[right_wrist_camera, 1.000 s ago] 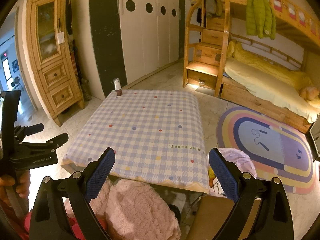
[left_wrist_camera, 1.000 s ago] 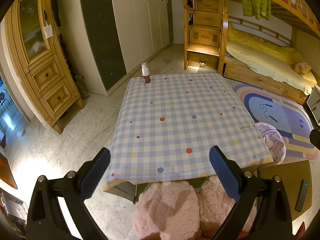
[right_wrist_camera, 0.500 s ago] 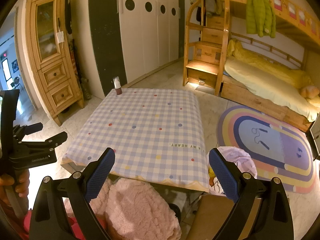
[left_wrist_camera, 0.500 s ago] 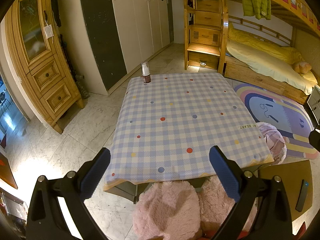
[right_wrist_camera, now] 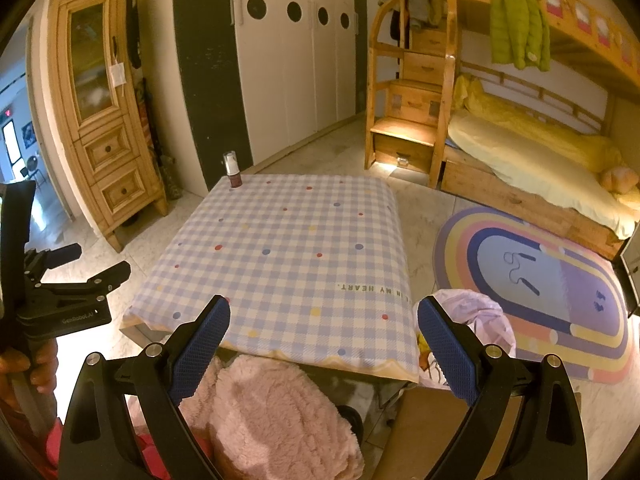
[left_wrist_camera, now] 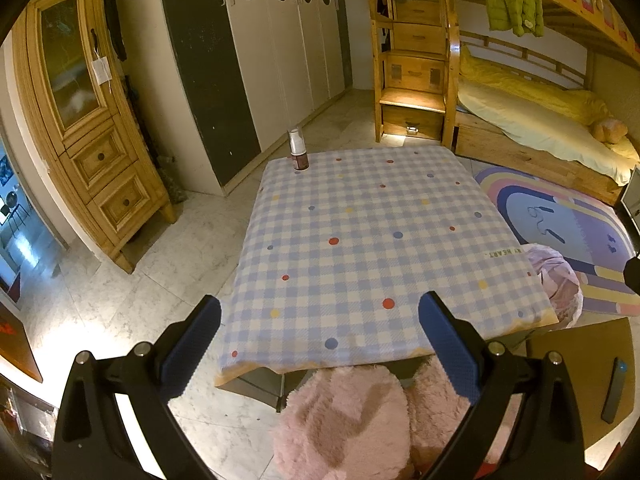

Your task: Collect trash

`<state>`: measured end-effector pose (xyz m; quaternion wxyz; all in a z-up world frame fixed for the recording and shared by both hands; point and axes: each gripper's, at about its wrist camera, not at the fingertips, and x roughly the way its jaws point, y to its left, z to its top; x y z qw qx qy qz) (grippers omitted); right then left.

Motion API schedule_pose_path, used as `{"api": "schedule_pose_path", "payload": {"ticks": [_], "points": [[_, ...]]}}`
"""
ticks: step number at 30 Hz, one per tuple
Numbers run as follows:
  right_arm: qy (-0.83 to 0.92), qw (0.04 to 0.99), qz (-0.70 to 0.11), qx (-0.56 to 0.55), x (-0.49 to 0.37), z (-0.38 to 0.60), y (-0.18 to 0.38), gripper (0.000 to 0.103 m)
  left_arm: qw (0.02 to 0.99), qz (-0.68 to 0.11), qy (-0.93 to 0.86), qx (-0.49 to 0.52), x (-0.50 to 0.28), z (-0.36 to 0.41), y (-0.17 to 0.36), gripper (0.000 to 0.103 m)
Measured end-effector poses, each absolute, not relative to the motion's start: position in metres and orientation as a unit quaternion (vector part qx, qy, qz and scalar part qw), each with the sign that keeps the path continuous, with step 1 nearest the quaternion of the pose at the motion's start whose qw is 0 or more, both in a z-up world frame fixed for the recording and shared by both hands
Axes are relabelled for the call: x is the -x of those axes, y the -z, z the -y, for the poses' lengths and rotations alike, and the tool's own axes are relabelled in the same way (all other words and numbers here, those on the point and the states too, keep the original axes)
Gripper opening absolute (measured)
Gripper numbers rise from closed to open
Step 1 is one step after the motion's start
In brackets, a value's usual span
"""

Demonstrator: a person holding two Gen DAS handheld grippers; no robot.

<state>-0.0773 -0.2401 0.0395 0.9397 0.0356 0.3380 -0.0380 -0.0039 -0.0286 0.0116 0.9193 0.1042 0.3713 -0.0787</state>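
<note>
Left tongs (left_wrist_camera: pixel 320 330): released, blue pads spread wide, nothing between them, held above near edge of tabletop (left_wrist_camera: pixel 372 248).
Right tongs (right_wrist_camera: pixel 324 334): released, pads spread wide, nothing gripped, above near right corner of tabletop.
Tabletop: checked cloth with coloured dots.
Small bottle (left_wrist_camera: pixel 298 155): upright at far left corner of tabletop, well apart from both tongs.
Trash bag (right_wrist_camera: pixel 476 320): pale purple, on floor just beside tabletop's near right corner.
Pink fluffy cushion (right_wrist_camera: pixel 276 412): below near edge.
</note>
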Motion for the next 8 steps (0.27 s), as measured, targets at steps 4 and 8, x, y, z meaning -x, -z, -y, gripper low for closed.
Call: {"api": "schedule_pose_path", "payload": {"ticks": [4, 8], "points": [[0.048, 0.940, -0.334, -0.045, 0.078, 0.251, -0.033, 0.094, 0.917, -0.377, 0.081, -0.103, 0.001, 0.030, -0.009, 0.096], [0.069, 0.942, -0.324, -0.056, 0.079, 0.272, -0.021, 0.094, 0.915, -0.381, 0.088, -0.096, -0.002, 0.031, -0.007, 0.096]]}}
